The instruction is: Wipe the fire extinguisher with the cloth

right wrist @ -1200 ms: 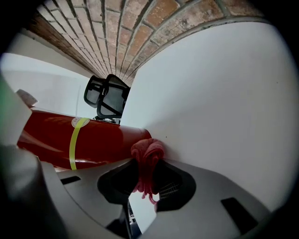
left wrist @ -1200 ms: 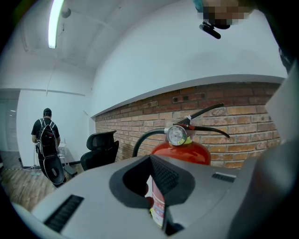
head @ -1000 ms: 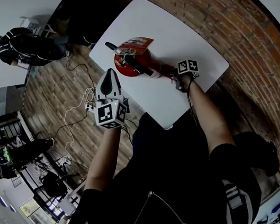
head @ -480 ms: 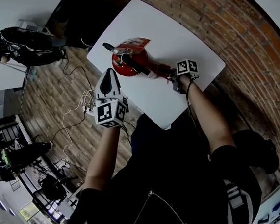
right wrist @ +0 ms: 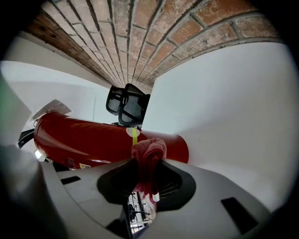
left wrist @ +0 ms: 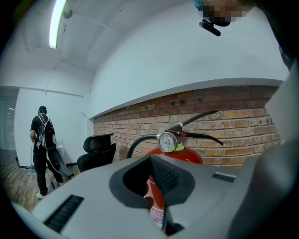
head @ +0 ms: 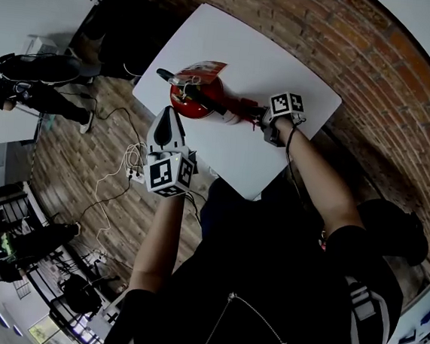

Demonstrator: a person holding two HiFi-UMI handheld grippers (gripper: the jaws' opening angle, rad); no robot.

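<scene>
So the extinguisher [head: 196, 97] is standing upright on the white table [head: 285, 68], over toward its left edge, handle and hose on top. The right gripper [head: 259, 119] is in on its right side with its jaws clamped on a pinkish-red cloth [right wrist: 148, 154]. In the right gripper view the cloth bunches up out of the jaws and its top sits right against the red body, just by the yellow band. The left gripper [head: 167, 117] is on the near-left side of the extinguisher, off the table edge, pointing at it but not touching. Its jaws are pretty much together with nothing in them, and you only see a sliver of the red body and label through the slit. From the left gripper view the gauge [left wrist: 167, 142] faces the camera, with a brick wall [left wrist: 233, 126] behind it, a black chair [left wrist: 96, 151] to the left, and a person [left wrist: 43, 144] standing far left in the room.
</scene>
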